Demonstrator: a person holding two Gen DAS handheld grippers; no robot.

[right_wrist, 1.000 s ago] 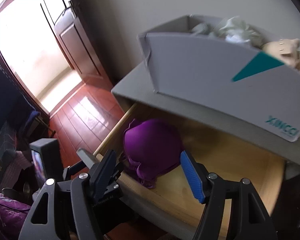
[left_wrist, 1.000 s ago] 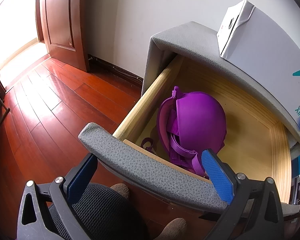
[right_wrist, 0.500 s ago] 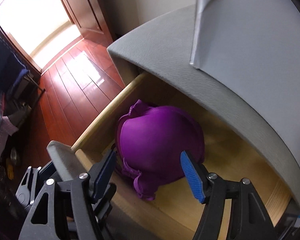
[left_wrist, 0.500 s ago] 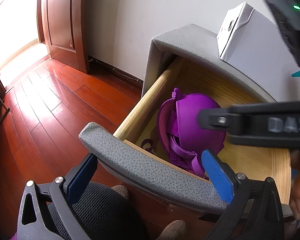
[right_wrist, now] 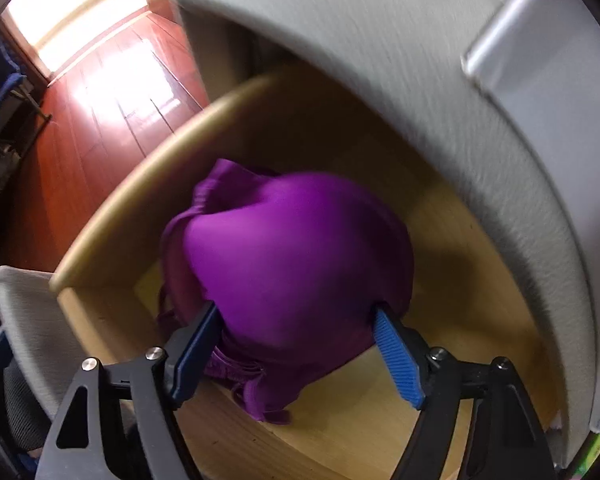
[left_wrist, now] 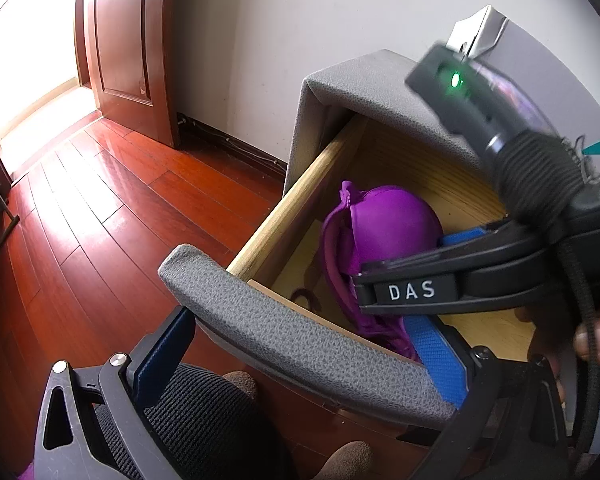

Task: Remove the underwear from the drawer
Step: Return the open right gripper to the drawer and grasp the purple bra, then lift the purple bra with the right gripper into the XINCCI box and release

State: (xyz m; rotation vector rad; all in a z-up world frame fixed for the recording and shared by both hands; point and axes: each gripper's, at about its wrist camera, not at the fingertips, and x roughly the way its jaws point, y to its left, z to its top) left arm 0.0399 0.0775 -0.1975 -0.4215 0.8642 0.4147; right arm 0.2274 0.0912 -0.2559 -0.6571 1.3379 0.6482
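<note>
A purple bra [right_wrist: 292,264] lies in the open wooden drawer [right_wrist: 112,216]; it also shows in the left wrist view [left_wrist: 380,228]. My right gripper [right_wrist: 296,320] is open, down inside the drawer, with one blue finger on each side of the bra cup, at its edges. In the left wrist view the right gripper [left_wrist: 440,276] reaches in from the right over the bra. My left gripper [left_wrist: 300,360] is open and straddles the drawer's grey padded front [left_wrist: 300,344] without closing on it.
The grey padded cabinet top [left_wrist: 380,84] overhangs the drawer's back. A white box [right_wrist: 548,52] stands on it. Red wooden floor [left_wrist: 100,208] and a door lie to the left. A dark mesh chair [left_wrist: 204,424] is below the left gripper.
My right gripper has dropped from above the cabinet into the drawer and now straddles the bra. My left gripper has stayed at the drawer front.
</note>
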